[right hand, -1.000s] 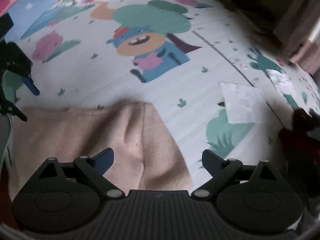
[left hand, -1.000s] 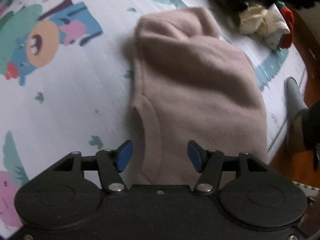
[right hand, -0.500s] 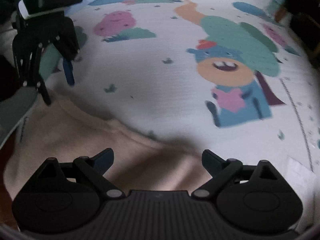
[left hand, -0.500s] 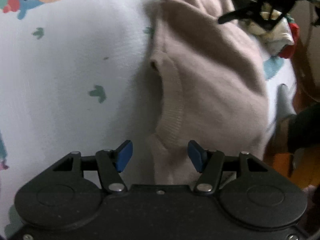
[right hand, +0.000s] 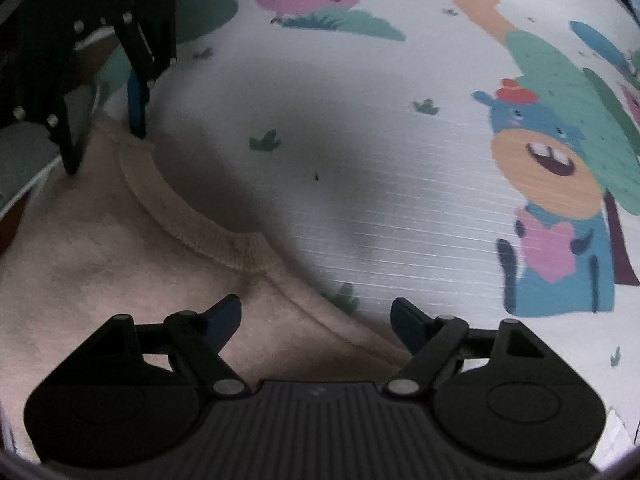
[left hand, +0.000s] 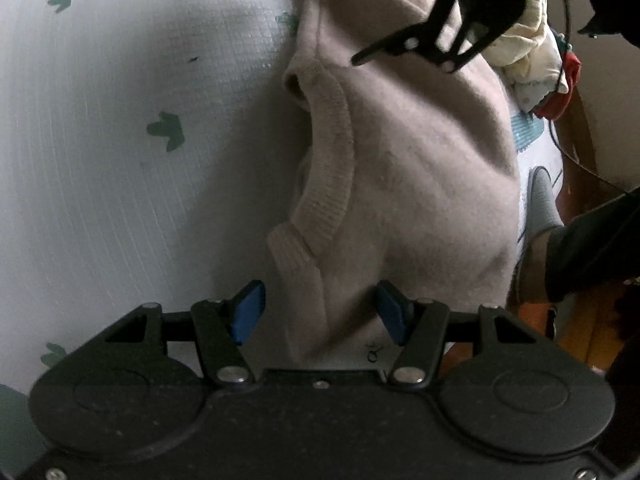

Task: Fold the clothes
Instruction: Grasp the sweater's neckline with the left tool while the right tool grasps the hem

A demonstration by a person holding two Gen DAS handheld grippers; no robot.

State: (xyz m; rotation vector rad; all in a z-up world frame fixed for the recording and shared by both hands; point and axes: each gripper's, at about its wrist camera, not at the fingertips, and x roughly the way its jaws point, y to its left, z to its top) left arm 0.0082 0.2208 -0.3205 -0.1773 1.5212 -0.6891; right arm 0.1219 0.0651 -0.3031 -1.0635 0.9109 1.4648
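Note:
A pale pink knit sweater [left hand: 420,152] lies folded on a white play mat; it also shows in the right wrist view [right hand: 100,264]. Its ribbed neckline [left hand: 332,152] faces the mat side. My left gripper [left hand: 320,312] is open, jaws straddling the sweater's near corner. My right gripper [right hand: 316,320] is open, low over the sweater's other end beside the neckline [right hand: 192,224]. Each gripper shows in the other's view: the right one [left hand: 452,32] at the far end, the left one [right hand: 104,80] at the upper left.
The mat [right hand: 360,120] carries cartoon prints, with a blue animal [right hand: 552,208] at right. A heap of cream and red clothes [left hand: 536,52] lies beyond the sweater. A person's grey sock and dark trouser leg [left hand: 560,232] stand at the mat's right edge, over wooden floor.
Both grippers have come down and in toward the sweater's two ends. The left one now straddles the near corner; the right one swung left to the neckline end. Both stay open.

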